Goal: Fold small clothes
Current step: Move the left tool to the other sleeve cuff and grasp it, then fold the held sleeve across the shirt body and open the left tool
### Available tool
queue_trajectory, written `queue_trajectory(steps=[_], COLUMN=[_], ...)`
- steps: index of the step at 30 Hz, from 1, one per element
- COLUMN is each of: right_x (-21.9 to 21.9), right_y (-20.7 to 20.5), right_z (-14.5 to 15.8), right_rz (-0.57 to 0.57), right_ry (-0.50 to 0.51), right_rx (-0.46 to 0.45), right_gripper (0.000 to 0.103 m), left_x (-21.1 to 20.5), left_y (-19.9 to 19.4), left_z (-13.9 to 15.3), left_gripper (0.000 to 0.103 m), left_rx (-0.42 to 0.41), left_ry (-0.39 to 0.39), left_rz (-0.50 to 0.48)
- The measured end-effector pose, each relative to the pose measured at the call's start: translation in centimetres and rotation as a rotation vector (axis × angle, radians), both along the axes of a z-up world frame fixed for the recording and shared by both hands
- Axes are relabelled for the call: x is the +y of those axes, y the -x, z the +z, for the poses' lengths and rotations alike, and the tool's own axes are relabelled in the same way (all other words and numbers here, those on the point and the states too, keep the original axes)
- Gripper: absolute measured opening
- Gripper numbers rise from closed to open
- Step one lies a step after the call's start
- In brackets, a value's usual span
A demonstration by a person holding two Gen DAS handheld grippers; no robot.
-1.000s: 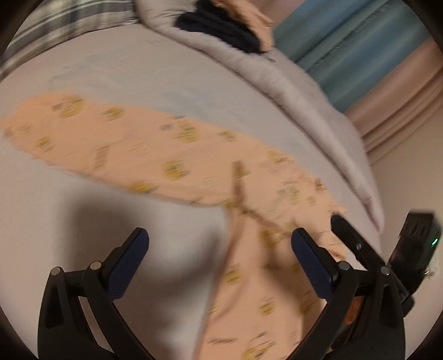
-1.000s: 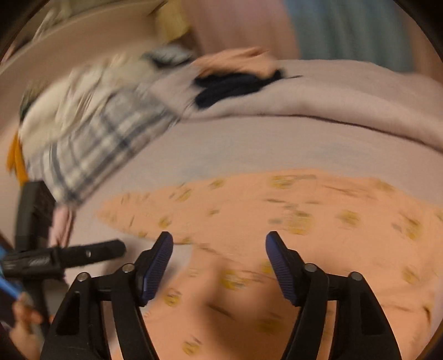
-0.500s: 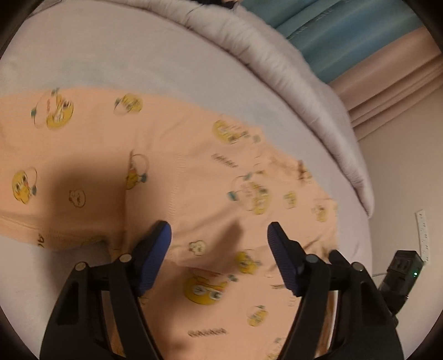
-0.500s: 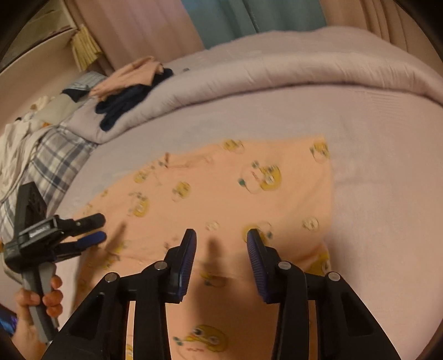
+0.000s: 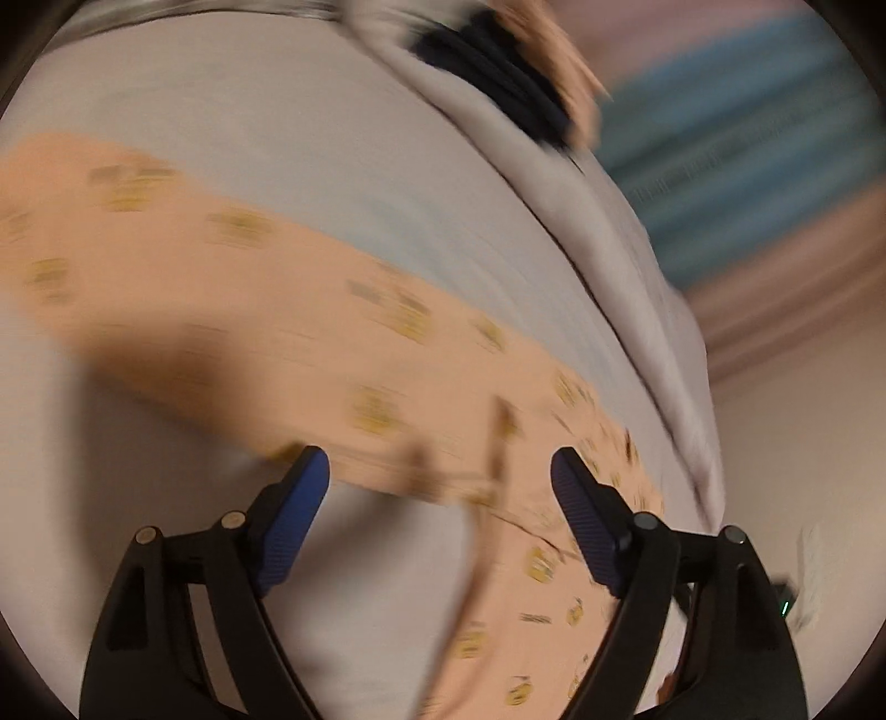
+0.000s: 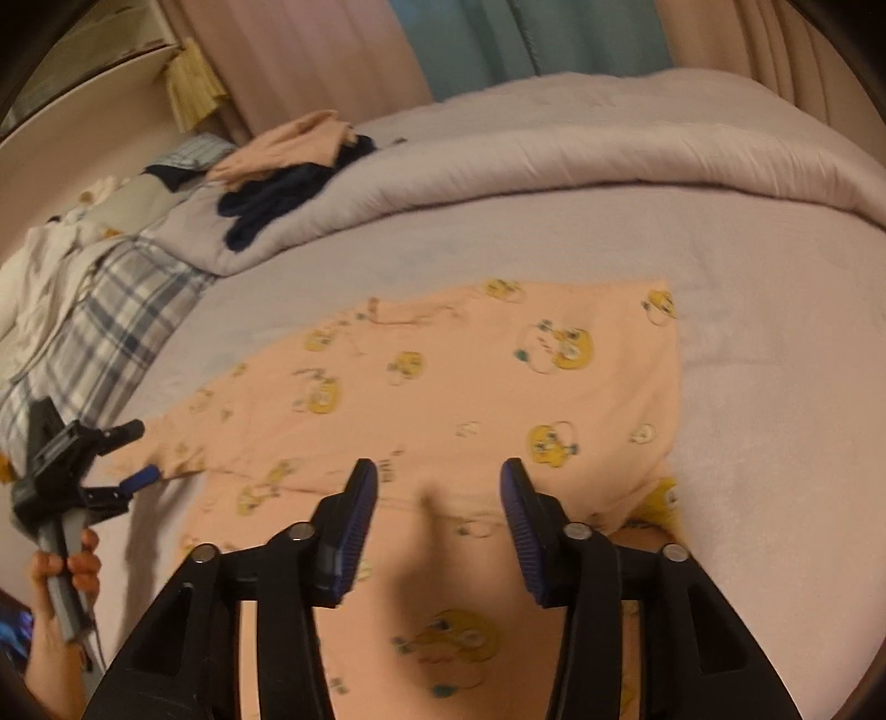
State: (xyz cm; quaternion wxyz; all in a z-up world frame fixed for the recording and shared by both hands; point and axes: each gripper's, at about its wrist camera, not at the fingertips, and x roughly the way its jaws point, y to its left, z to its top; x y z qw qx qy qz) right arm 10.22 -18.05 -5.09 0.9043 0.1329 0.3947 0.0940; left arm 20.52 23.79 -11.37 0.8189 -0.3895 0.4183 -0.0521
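Observation:
A peach garment (image 6: 470, 387) printed with yellow cartoon birds lies spread flat on the grey bed sheet (image 6: 775, 387). My right gripper (image 6: 437, 487) hovers over its near part; its jaws are opening and nothing is pinched between the blue pads. In the blurred left wrist view the same garment (image 5: 332, 343) stretches across the sheet, one leg running toward the lower right. My left gripper (image 5: 440, 476) hangs above the crotch edge, its jaws opening wide and empty. The right wrist view also shows the left gripper (image 6: 141, 451) at the garment's left end, held by a hand (image 6: 61, 565).
A grey duvet (image 6: 554, 149) is rolled back along the far side of the bed. A pile of navy and peach clothes (image 6: 277, 188) sits on it. Plaid bedding (image 6: 111, 332) lies at the far left. Curtains (image 6: 526, 39) hang behind, and a wall (image 5: 803, 443) stands past the bed's right edge.
The left gripper pulled back from close over the garment and its jaws spread wider. The right gripper's jaws, narrow half a second ago, have widened, and it stays over the garment.

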Motion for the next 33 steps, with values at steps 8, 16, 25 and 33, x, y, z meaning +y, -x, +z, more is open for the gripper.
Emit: queue_trajectory(steps=[8, 16, 25, 33], right_x=[2.1, 3.1, 3.9, 4.3], right_y=[0.9, 1.2, 1.3, 1.8], right_z=[0.2, -0.2, -1.0, -0.9], right_rz=[0.068, 0.081, 0.091, 0.095], right_ry=[-0.008, 0.014, 0.034, 0.026], right_rx=[-0.021, -0.014, 0.006, 0.01], right_gripper=[0.052, 0.052, 0.052, 0.052], left_x=[10.4, 13.6, 16.2, 17.2], left_y=[3.1, 2.8, 1.4, 2.3], left_z=[-2.1, -2.3, -2.5, -3.9], left_gripper=[0.082, 0.081, 0.065, 0.007], left_rx=[0.012, -0.049, -0.034, 0.034], left_ry=[0.143, 0.204, 0.176, 0.162], left_rz=[0.267, 0.394, 0.443, 0.473])
